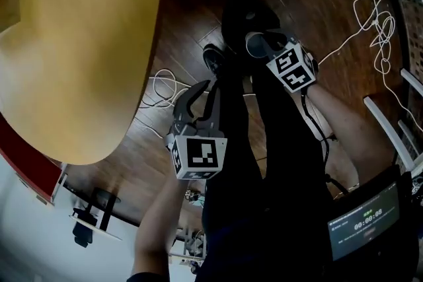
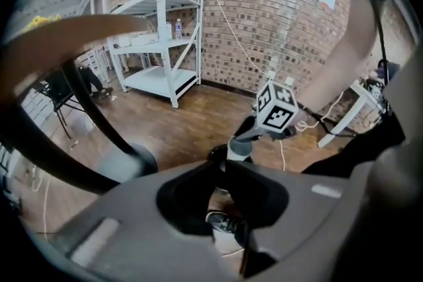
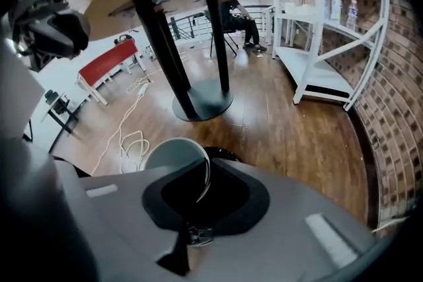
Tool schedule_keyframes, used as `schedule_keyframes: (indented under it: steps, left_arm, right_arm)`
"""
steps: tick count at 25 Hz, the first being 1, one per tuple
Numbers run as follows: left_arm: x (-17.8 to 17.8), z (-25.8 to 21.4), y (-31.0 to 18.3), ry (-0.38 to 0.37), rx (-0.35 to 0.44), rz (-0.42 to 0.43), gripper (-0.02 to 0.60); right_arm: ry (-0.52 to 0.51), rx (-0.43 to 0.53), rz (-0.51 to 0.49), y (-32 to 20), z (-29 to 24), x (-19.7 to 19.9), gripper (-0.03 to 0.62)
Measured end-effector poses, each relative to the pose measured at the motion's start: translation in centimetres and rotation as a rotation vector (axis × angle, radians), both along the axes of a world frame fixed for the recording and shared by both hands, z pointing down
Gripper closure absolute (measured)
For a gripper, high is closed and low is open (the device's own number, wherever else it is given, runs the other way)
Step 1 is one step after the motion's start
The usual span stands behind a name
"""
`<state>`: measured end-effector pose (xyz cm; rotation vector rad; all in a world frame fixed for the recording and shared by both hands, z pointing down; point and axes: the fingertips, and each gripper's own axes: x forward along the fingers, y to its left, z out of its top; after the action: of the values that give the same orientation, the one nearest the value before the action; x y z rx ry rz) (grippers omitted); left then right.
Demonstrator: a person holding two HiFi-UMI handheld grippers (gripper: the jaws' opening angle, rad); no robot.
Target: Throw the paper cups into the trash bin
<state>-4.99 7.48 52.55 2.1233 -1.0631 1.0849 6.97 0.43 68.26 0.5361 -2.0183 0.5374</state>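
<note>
My right gripper [image 1: 266, 44] is shut on the rim of a grey paper cup [image 1: 258, 45], held at the near edge of a dark round shape that looks like the trash bin [image 1: 246, 13]. In the right gripper view the cup [image 3: 173, 158] stands pinched by its wall between the jaws of the right gripper [image 3: 198, 201]. My left gripper [image 1: 201, 97] hangs lower left beside my dark trouser leg, jaws a little apart with nothing between them. In the left gripper view only a shoe [image 2: 228, 224] shows through the left gripper [image 2: 225, 198], and the cup [image 2: 240, 147] is ahead.
A round yellow table [image 1: 79, 43] fills the left, its black legs and base [image 3: 201, 99] on the wooden floor. White cables [image 1: 164, 86] lie near it, more cable [image 1: 378, 30] at the right. White shelving [image 3: 324, 30] stands by a brick wall. A screen [image 1: 367, 221] sits bottom right.
</note>
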Motion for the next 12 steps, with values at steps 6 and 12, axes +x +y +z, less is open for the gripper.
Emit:
schedule_keyframes:
  steps: [6,12]
  left_arm:
    - [-0.1,2.6,-0.8,0.087,-0.005,-0.035,0.527]
    - [-1.5,4.6,-2.4,0.124,0.009,-0.038,0.535]
  right_arm:
    - [0.047,0.018,-0.088,-0.9,10.2,-2.6,0.563]
    - [0.070,-0.026,-0.121,-1.6,18.1,-4.8,0.562]
